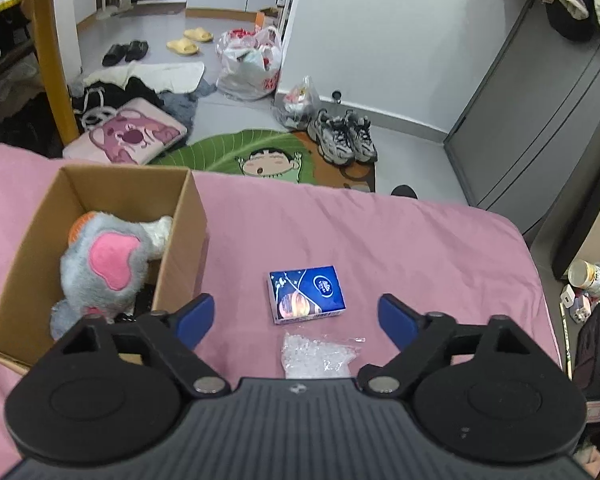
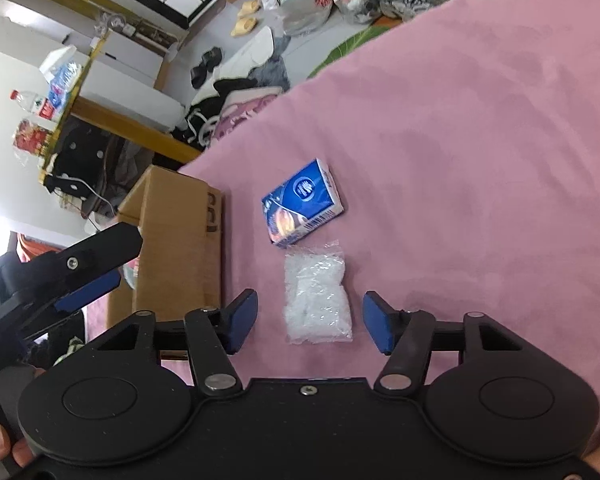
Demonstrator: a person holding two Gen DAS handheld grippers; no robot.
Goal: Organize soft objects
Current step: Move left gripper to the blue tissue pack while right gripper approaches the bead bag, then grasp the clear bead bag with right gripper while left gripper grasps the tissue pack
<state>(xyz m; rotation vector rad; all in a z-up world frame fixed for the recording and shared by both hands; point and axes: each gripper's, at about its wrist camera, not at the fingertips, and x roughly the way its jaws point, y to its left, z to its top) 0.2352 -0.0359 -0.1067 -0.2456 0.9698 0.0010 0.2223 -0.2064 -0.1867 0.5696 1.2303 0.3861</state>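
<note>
Since the right gripper (image 2: 310, 322) hangs with fingers spread either side of the clear bag (image 2: 317, 298) on the bed (image 2: 480, 160), close gently at its middle (it looks squashy). The left gripper (image 1: 296, 318), also spread, holds nothing beside the box (image 1: 188, 216) containing 1 plush toy (image 1: 108, 264).

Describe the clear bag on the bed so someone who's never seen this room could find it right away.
Start at the pink bed and find the cardboard box on it. Beside the box lie two small items: a blue tissue pack and, just nearer the right gripper, the clear bag. It is the see-through plastic pouch of white bits, with no print.
</note>
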